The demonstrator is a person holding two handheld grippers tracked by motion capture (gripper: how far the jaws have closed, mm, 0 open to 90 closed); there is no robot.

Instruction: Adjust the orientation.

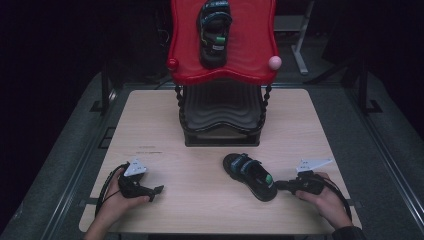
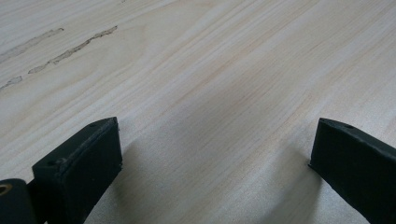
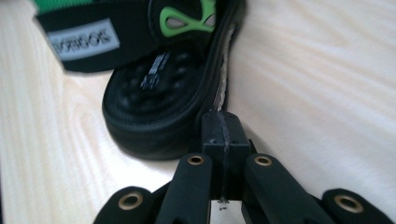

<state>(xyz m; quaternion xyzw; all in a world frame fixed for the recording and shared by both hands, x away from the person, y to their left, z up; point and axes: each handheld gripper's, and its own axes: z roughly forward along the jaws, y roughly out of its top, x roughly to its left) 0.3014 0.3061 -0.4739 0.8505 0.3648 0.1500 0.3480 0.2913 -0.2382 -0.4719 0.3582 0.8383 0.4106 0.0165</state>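
The person's left hand (image 1: 116,200) rests low on the near-left part of the wooden table (image 1: 160,130), gripping the left gripper (image 1: 156,191), which points to the right across the board. In the left gripper view its two black jaws stand wide apart over bare wood, with nothing between them.

The right hand (image 1: 325,200) lies at the near-right edge, its forearm coming in from the bottom corner. It holds the right gripper (image 1: 280,185) level and pointing left. In the right gripper view (image 3: 223,135) the jaws are pressed fully together, pad against pad, gripping nothing; their tips sit against the heel rim of the black sandal (image 3: 159,102).

That sandal (image 1: 250,175), black with green and blue strap detail, lies sole-down on the table, toe toward the far left, heel nearest the right gripper.

At the far middle of the table stands a two-tier rack. Its red upper tray (image 1: 250,45) holds a second sandal (image 1: 215,32) of matching kind, lying lengthwise. The black lower tray (image 1: 222,107) beneath it is dim, and I cannot tell what it holds.
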